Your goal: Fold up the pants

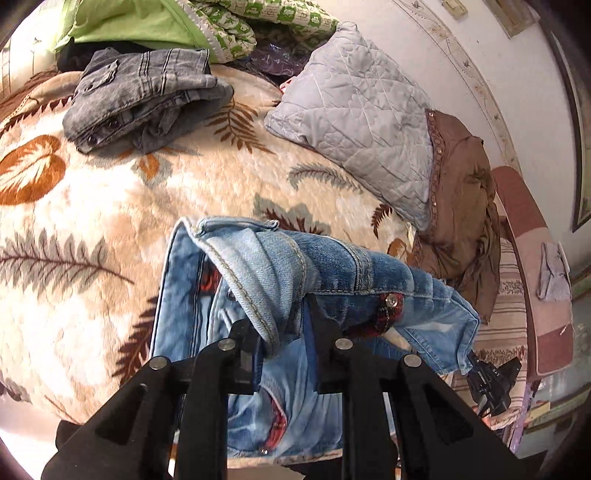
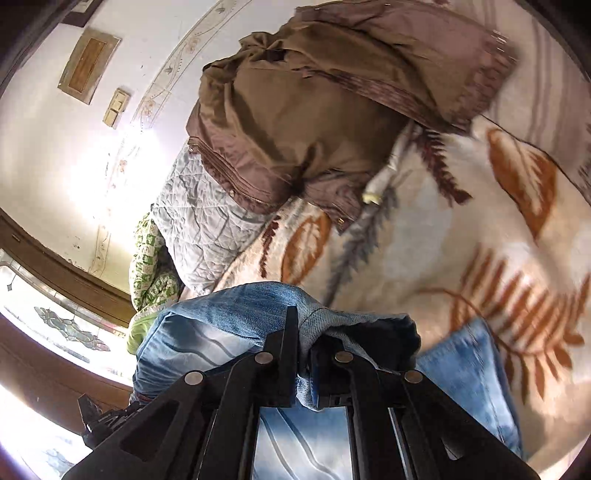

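Note:
The blue jeans (image 1: pixel 280 280) hang bunched above a leaf-patterned blanket (image 1: pixel 110 206) on the bed. My left gripper (image 1: pixel 282 332) is shut on a fold of the jeans near the waistband, with a metal button and red plaid lining to its right. In the right wrist view my right gripper (image 2: pixel 304 347) is shut on another bunch of the same jeans (image 2: pixel 221 314), held off the blanket (image 2: pixel 461 229). A pale denim part lies on the blanket at lower right. The other gripper shows small at the right edge of the left wrist view.
Folded grey jeans (image 1: pixel 147 99) lie at the far left of the bed. A grey quilted pillow (image 1: pixel 362 118) and a crumpled brown jacket (image 1: pixel 461 206) lie to the right; the jacket also shows in the right wrist view (image 2: pixel 314 110). Green bedding (image 1: pixel 166 26) is piled at the back. A wall rises behind.

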